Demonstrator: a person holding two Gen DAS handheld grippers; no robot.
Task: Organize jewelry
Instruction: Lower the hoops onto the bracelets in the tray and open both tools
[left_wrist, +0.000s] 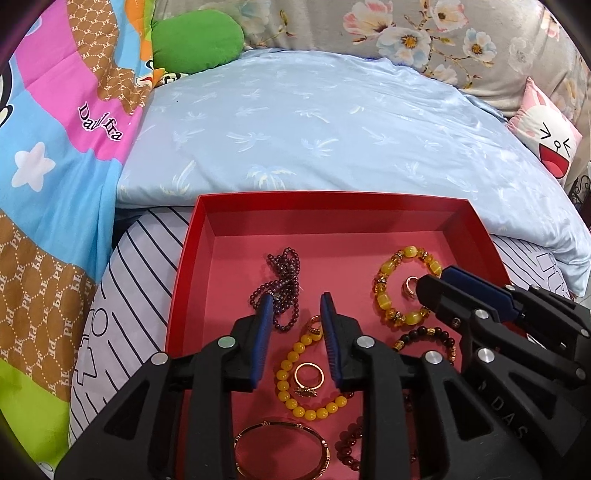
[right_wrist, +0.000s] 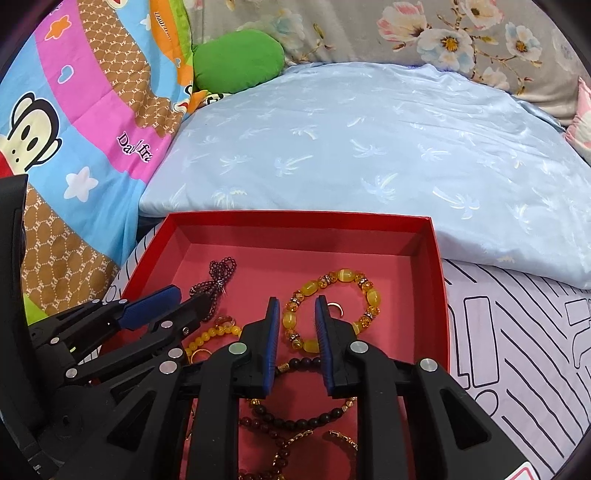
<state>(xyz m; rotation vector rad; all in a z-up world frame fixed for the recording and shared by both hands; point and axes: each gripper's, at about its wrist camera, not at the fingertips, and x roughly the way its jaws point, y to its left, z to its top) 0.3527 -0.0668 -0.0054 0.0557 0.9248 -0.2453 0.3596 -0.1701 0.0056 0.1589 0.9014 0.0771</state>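
Hovering over red tray (left_wrist: 192, 266) on the bed, centre frame: left tongs (left_wrist: 297, 306) and right tongs (right_wrist: 295, 308) slightly spread, pinching nothing, poised above the loose jewelry (left_wrist: 402, 284) to pick pieces.

Bed (left_wrist: 122, 280), striped sheet: red box (left_wrist: 332, 201), pale blue pillow (left_wrist: 314, 122), patchwork cartoon quilt (left_wrist: 55, 166), green cushion (left_wrist: 195, 40)

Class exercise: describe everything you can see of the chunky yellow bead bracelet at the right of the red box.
The chunky yellow bracelet is a closed loop of big, glossy, translucent oval beads with small amber and sparkly gold spacers between them. It lies flat on the pink floor of the red box, toward its right wall. A small gold ring lies inside the loop. Neither claw grips it.
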